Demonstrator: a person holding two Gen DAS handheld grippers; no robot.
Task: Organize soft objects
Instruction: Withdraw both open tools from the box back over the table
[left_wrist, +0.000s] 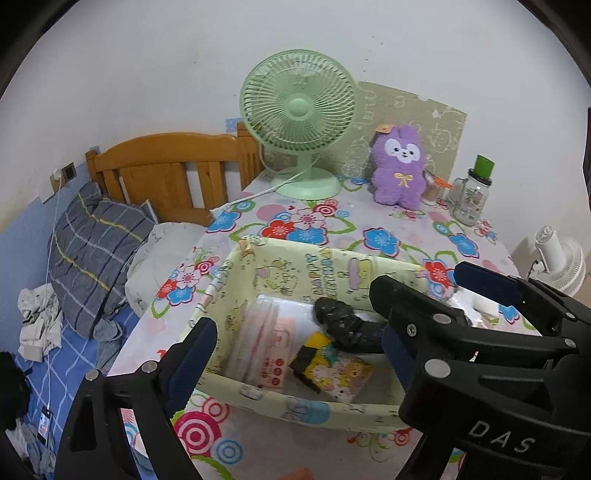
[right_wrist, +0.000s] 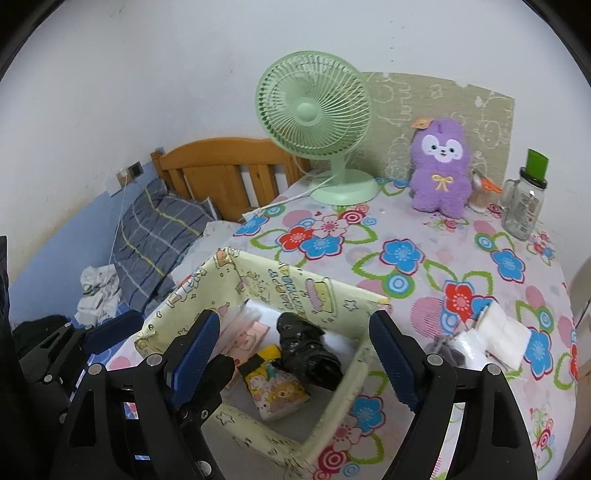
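A pale yellow cartoon-print fabric box (left_wrist: 332, 264) (right_wrist: 354, 376) stands open on the flowered tablecloth. A crumpled black soft bundle (left_wrist: 343, 325) (right_wrist: 306, 350), a small cartoon-print packet (left_wrist: 340, 373) (right_wrist: 277, 391) and a clear pink-printed bag (left_wrist: 266, 347) (right_wrist: 247, 334) lie inside it. My left gripper (left_wrist: 295, 347) and my right gripper (right_wrist: 295, 343) hover side by side over the box. Both are open with nothing between their blue pads. The right gripper (left_wrist: 432, 291) also shows at the right of the left wrist view. A purple plush toy (left_wrist: 399, 166) (right_wrist: 441, 166) sits upright at the back.
A white folded cloth (right_wrist: 502, 332) and a grey soft item (right_wrist: 441, 349) lie right of the box. A green desk fan (left_wrist: 299, 122) (right_wrist: 314, 114) and a glass jar with a green lid (left_wrist: 471, 192) (right_wrist: 524, 199) stand at the back. A bed with a plaid pillow (left_wrist: 92, 240) lies left.
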